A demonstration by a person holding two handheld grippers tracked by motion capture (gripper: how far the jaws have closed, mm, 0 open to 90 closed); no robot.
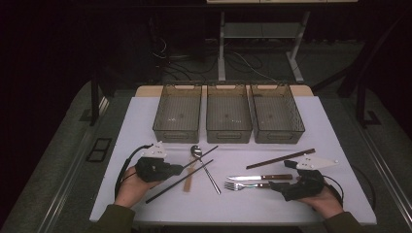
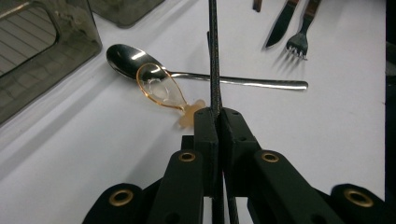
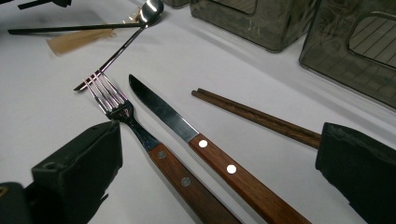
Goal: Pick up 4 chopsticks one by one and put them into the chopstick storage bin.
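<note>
Three grey bins [image 1: 229,114] are lined up at the far edge of the white table [image 1: 145,204]. A black chopstick [image 2: 214,56] is pinched between the closed jaws of the left gripper [image 2: 218,116], just beside a metal spoon [image 2: 140,63] and an amber plastic spoon [image 2: 161,88]. The right gripper [image 3: 219,163] is spread wide around the wooden handles of a fork [image 3: 140,130] and a knife [image 3: 187,135], with brown chopsticks [image 3: 257,116] lying near.

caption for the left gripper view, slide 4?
Left gripper shut on a black chopstick, beside a metal spoon and an amber plastic spoon.
</note>
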